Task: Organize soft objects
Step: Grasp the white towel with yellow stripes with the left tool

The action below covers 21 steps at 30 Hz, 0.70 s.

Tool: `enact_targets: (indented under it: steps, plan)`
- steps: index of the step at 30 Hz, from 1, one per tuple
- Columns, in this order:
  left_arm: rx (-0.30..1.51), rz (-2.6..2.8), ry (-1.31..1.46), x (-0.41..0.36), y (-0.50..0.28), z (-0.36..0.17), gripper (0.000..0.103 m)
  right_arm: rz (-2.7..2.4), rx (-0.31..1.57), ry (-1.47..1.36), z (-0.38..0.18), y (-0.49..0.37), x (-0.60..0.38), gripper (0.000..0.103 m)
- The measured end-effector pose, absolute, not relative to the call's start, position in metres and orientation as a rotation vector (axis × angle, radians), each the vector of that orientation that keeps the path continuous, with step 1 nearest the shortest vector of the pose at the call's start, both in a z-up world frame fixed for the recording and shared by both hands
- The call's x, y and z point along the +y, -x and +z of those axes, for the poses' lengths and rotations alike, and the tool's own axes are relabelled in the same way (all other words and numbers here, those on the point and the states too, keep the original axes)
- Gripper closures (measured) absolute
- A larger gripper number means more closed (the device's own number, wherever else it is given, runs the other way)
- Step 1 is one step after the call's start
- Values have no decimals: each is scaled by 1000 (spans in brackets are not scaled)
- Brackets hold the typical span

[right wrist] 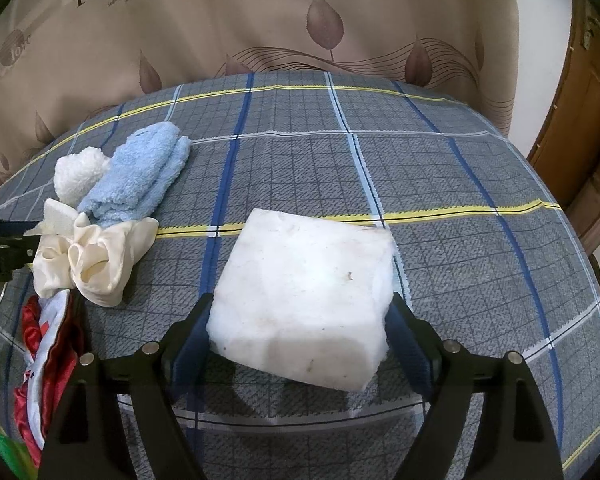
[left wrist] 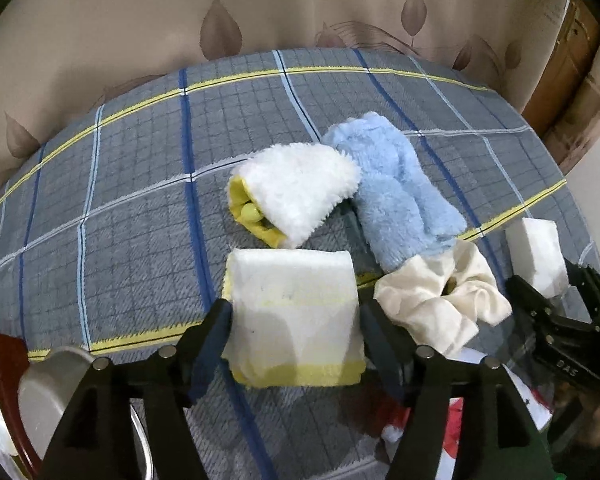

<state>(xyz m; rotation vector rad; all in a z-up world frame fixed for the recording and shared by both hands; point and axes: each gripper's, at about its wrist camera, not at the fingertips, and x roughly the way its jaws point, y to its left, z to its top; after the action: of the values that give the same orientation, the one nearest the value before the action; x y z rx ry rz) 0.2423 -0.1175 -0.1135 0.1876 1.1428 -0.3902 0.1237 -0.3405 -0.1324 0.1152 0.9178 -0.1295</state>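
Note:
A folded white cloth with yellow edges (left wrist: 292,280) lies on the checked blanket (left wrist: 132,208) between the fingers of my left gripper (left wrist: 296,308), which is open; the pads stand just beside its sides. Behind it are a white fluffy mitt with yellow lining (left wrist: 296,188), a light blue fluffy cloth (left wrist: 396,196) and a cream scrunchie (left wrist: 436,304). My right gripper (right wrist: 300,300) is open around a white foam block (right wrist: 308,272) that rests on the blanket. In the left wrist view the right gripper (left wrist: 548,280) sits at the right edge by the block (left wrist: 536,256).
Red and white fabric (right wrist: 48,344) lies at the near left edge in the right wrist view. A grey rounded object (left wrist: 48,392) sits at the lower left in the left wrist view. A beige leaf-print curtain (right wrist: 300,20) hangs behind, with a wooden door (right wrist: 588,120) to the right.

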Motion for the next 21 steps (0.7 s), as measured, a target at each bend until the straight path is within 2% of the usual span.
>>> enact_targets:
  steps: [11, 13, 21]
  plan:
    - [1132, -368, -203, -118, -245, -122, 31, -130, 919, -115, -133, -124, -340, 20]
    - [1122, -371, -185, -115, -242, -119, 34, -131, 918, -116, -133, -124, -340, 20]
    - [1079, -362, -168, -109, -230, -101, 38, -132, 918, -116, -133, -124, -340, 20]
